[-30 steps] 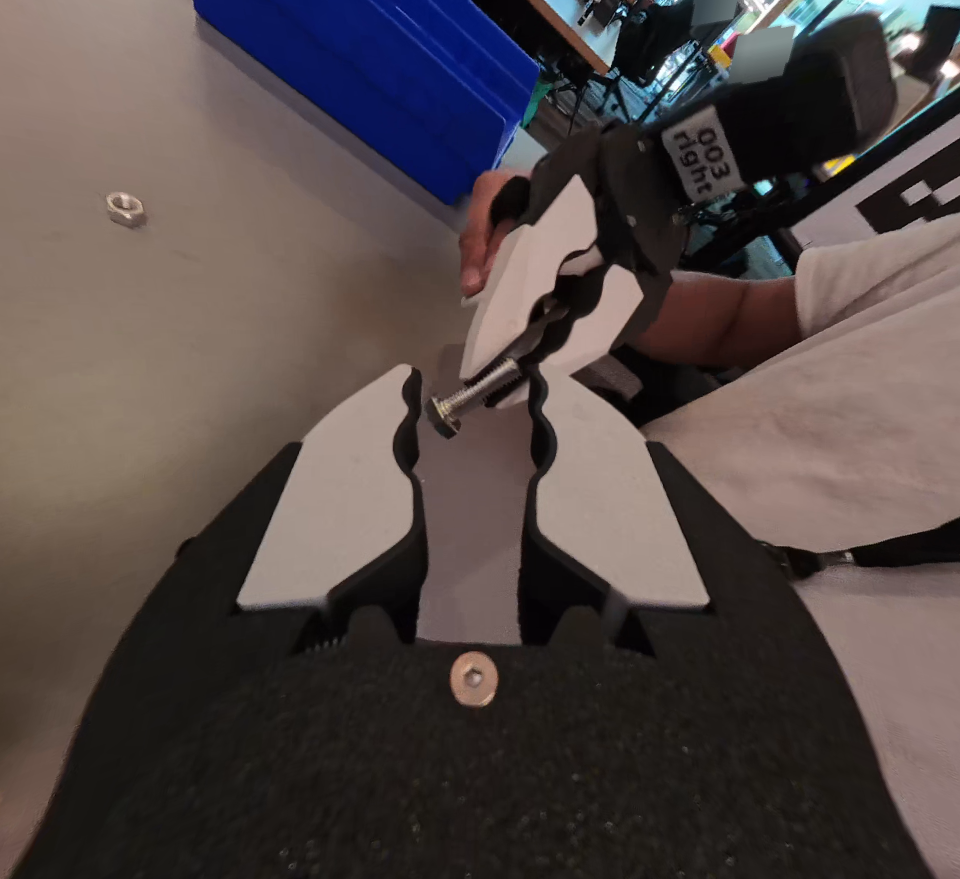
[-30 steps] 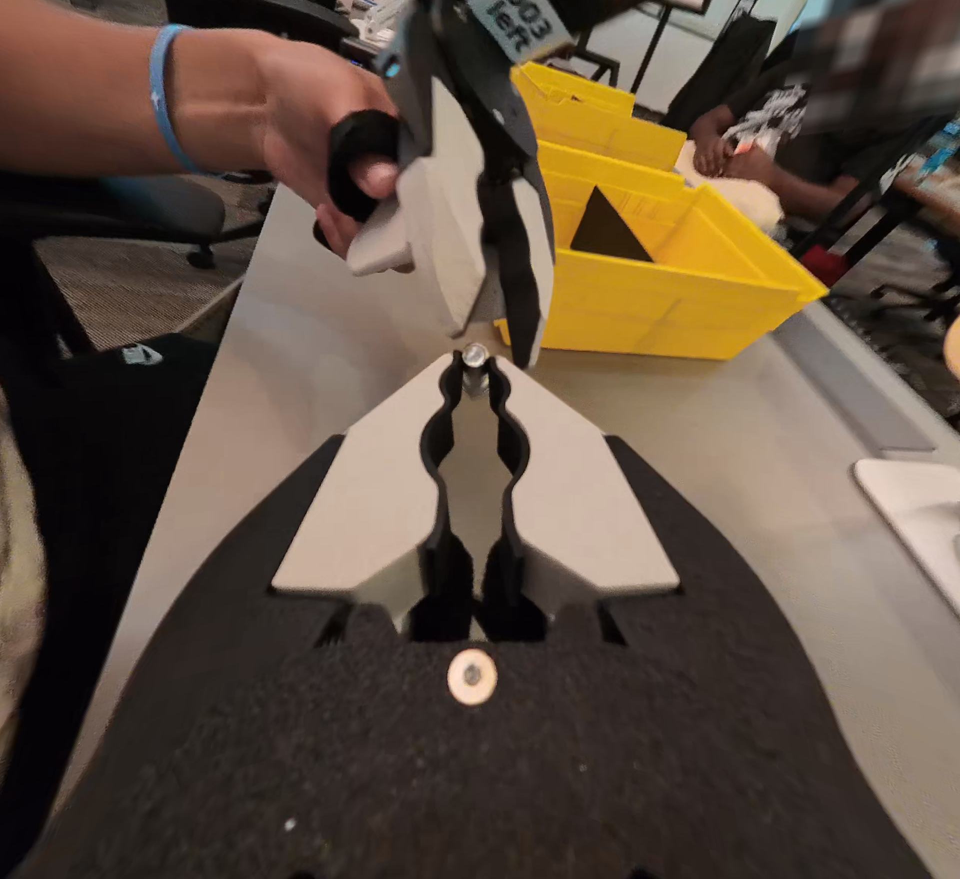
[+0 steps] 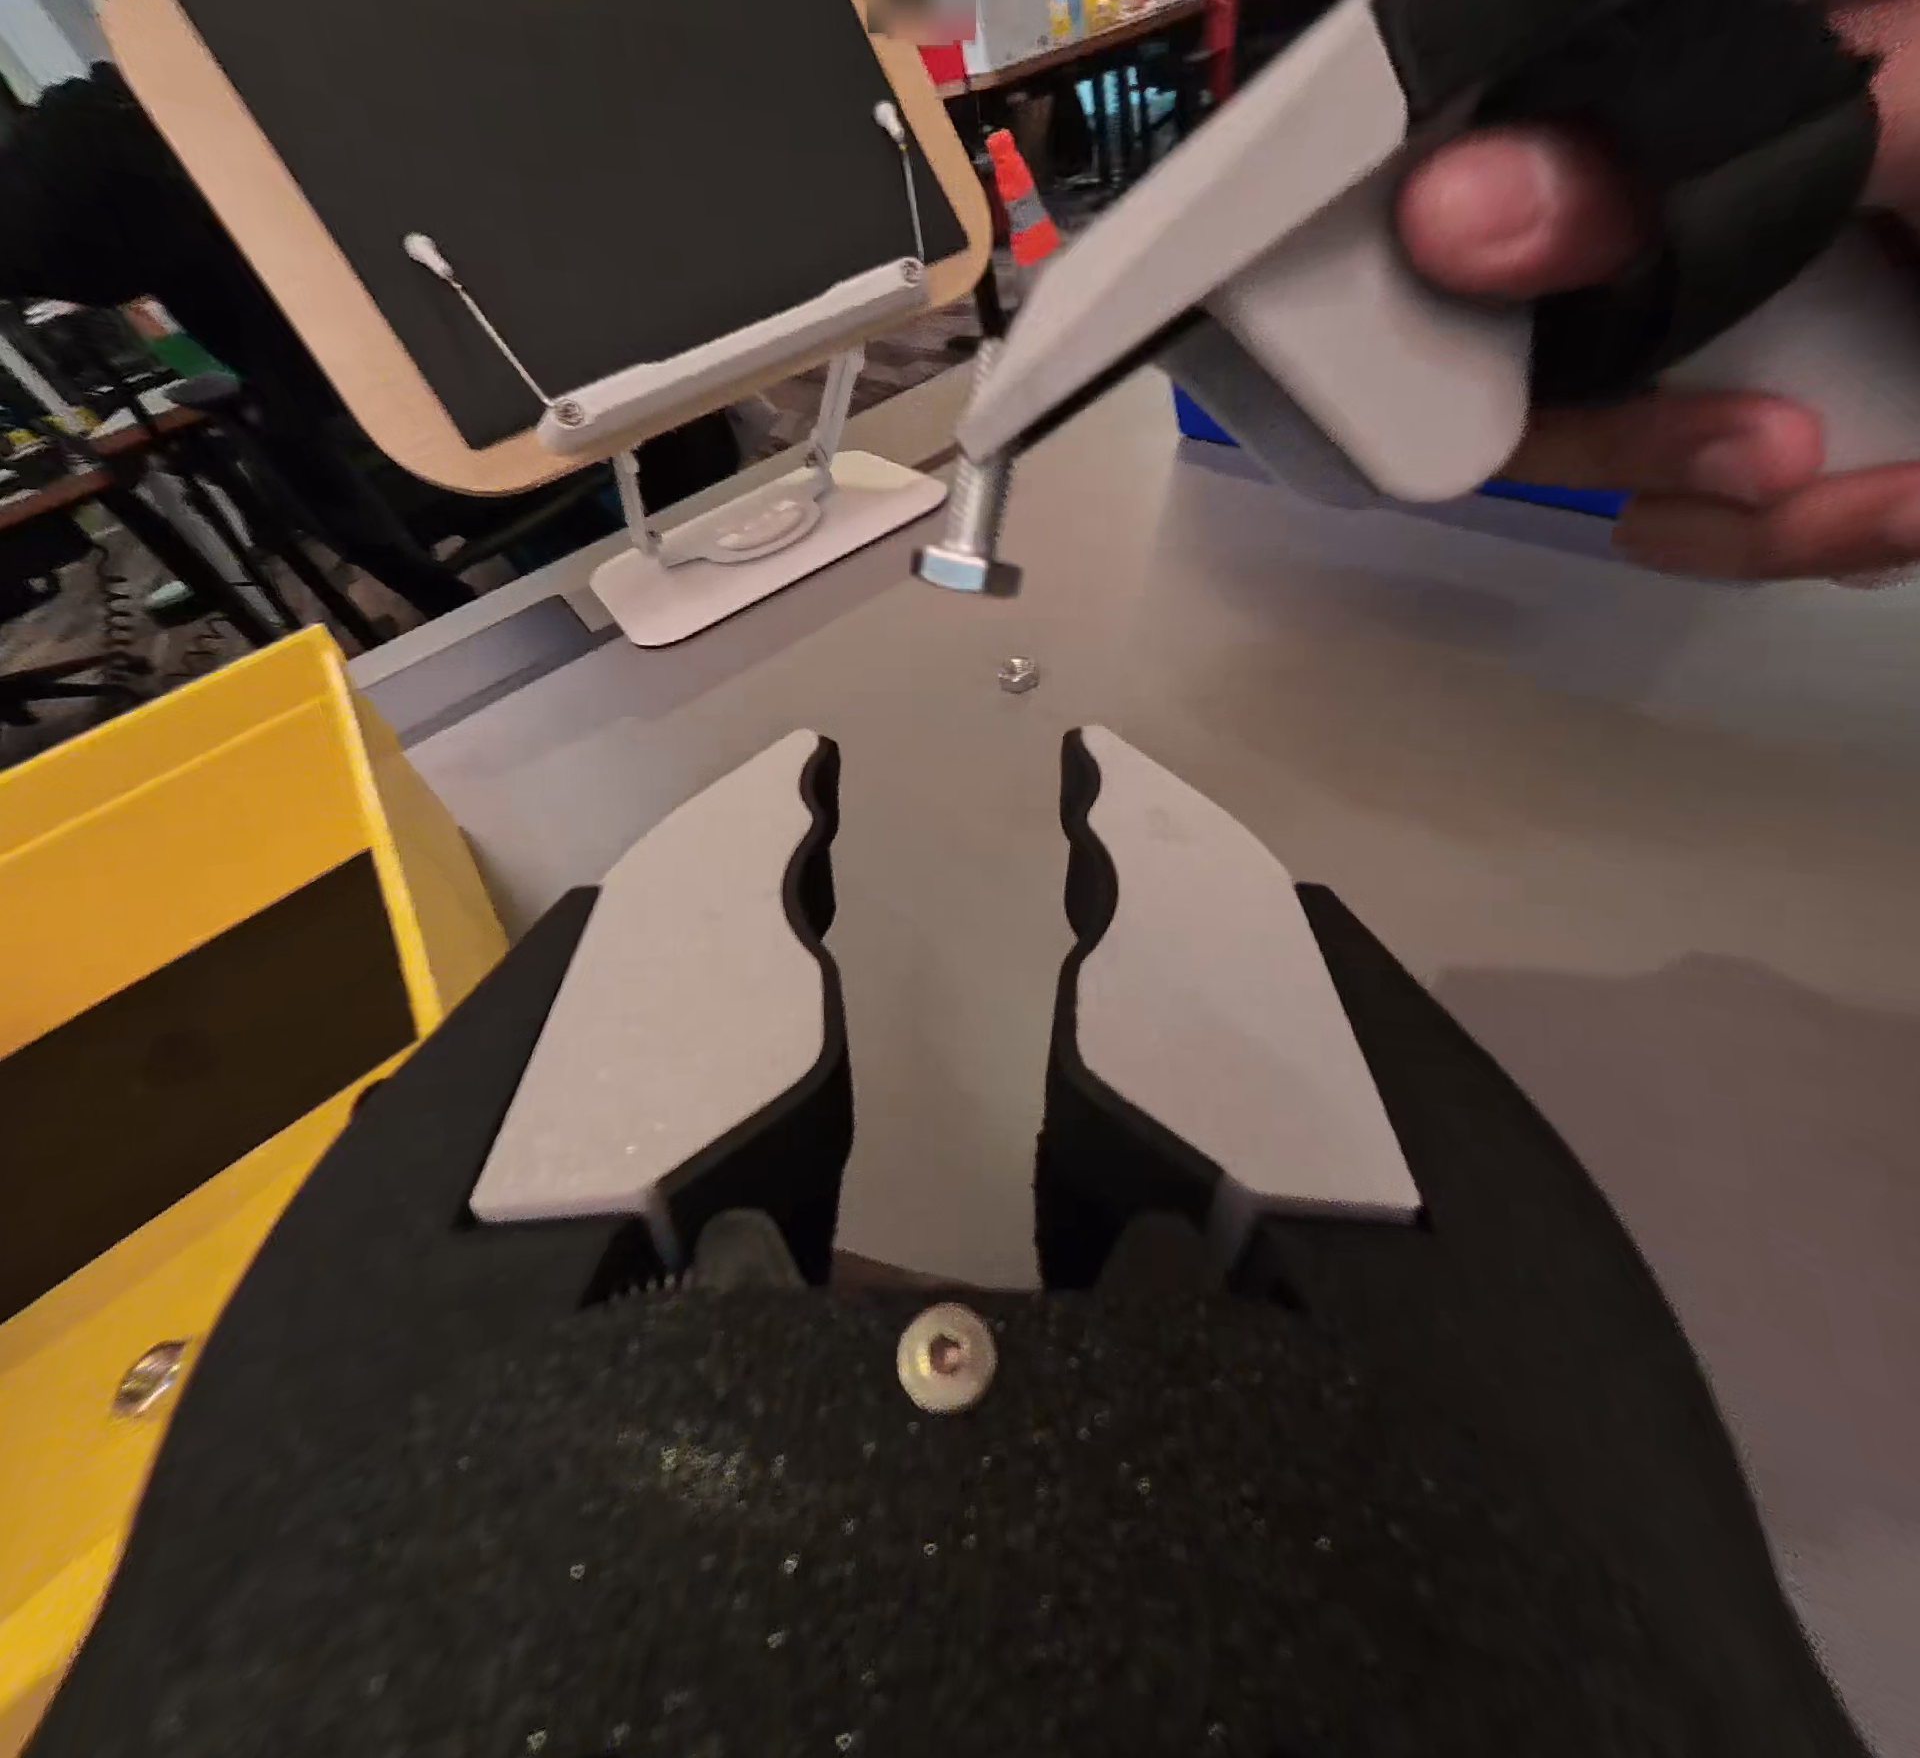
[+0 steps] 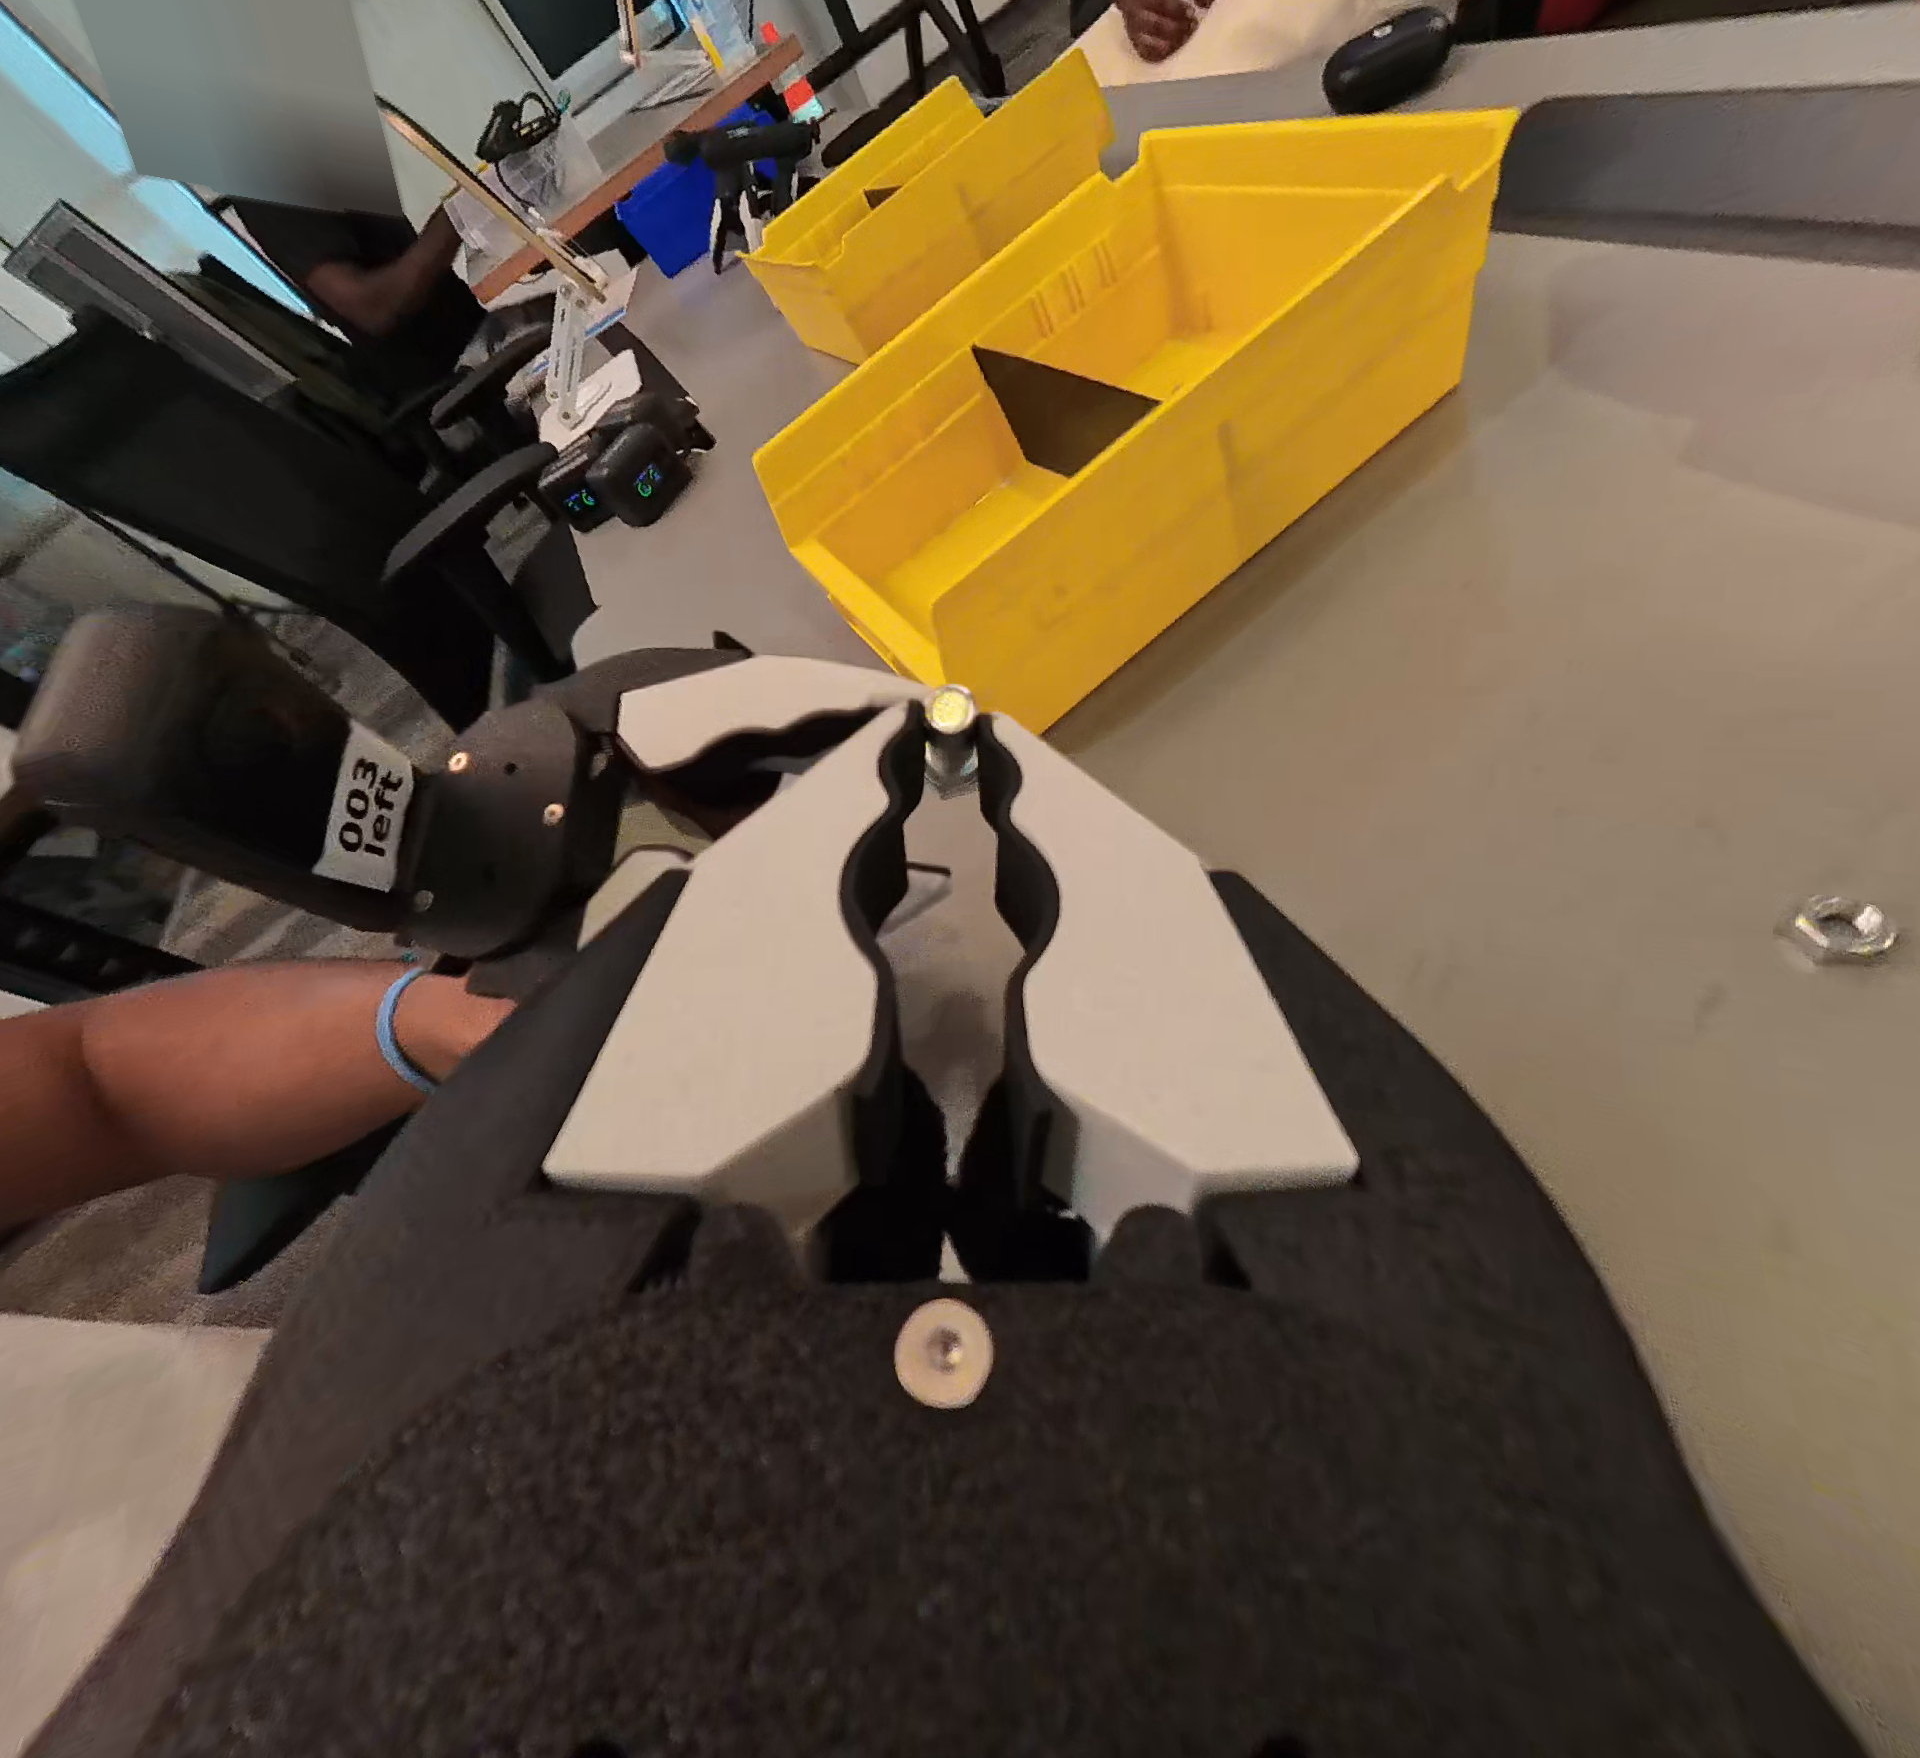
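Note:
My right gripper (image 4: 948, 740) is shut on a silver hex bolt (image 4: 951, 716) at its fingertips. In the left wrist view the right gripper (image 3: 987, 435) comes in from the upper right, and the bolt (image 3: 975, 524) hangs head down a little above the grey table (image 3: 1351, 773). My left gripper (image 3: 948, 752) is open and empty, low over the table. A small silver nut (image 3: 1018, 672) lies just ahead of its tips, below the bolt head. In the right wrist view the left gripper (image 4: 727, 732) sits to the left of my fingers, and the nut (image 4: 1834, 929) lies on the table to the right.
A yellow bin (image 3: 208, 877) stands close on the left gripper's left. Two yellow bins (image 4: 1143, 482) (image 4: 914, 222) stand beyond the right gripper. A black board on a white stand (image 3: 769, 534) is at the table's far edge. A black rounded object (image 4: 1387, 72), chairs and a seated person are behind. Across from one pair of fingers to the other is roughly 5 cm. From the left gripper's tips to the nut (image 4: 1834, 929) is close to 20 cm.
My left gripper has drawn back from the bolt head it was around and swung to face the nut and stand. My right gripper still holds the bolt, now pointing head down.

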`<state>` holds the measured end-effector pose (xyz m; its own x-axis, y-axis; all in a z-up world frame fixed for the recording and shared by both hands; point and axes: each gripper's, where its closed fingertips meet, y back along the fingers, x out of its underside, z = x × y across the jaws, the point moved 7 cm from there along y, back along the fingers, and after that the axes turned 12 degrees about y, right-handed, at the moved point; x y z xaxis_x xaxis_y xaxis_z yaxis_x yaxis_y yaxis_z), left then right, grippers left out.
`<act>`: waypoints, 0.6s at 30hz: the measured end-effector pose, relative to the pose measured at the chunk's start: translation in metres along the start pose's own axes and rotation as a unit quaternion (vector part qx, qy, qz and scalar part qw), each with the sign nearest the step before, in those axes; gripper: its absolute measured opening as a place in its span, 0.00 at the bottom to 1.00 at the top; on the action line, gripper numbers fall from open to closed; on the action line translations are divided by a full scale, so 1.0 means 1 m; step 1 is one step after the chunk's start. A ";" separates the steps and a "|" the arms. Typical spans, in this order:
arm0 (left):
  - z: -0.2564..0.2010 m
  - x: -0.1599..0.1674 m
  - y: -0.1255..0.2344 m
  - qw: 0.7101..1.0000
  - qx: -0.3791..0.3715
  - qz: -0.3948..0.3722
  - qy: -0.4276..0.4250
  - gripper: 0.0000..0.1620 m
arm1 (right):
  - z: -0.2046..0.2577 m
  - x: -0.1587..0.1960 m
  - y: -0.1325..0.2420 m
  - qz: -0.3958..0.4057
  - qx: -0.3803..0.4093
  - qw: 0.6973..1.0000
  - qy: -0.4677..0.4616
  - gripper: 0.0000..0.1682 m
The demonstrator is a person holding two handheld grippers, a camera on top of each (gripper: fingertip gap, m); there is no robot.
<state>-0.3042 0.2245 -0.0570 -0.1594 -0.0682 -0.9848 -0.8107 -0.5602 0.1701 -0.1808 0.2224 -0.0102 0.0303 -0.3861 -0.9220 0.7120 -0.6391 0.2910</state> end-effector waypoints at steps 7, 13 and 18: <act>-0.008 0.006 -0.009 0.996 -0.008 0.010 -0.086 0.19 | 0.002 0.017 -0.008 0.031 -0.038 0.999 -0.019 0.05; -0.008 0.008 -0.009 0.987 -0.043 0.006 -0.156 0.18 | 0.002 0.020 -0.010 0.014 -0.055 0.995 -0.085 0.05; -0.009 0.005 -0.008 0.986 -0.050 -0.008 -0.157 0.17 | -0.005 0.027 -0.016 0.001 -0.067 0.988 -0.138 0.05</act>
<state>-0.2936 0.2210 -0.0640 -0.3263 0.1916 -0.9256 -0.7573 -0.6390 0.1347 -0.1877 0.2249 -0.0412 -0.1488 -0.5657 -0.8111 0.7990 -0.5521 0.2384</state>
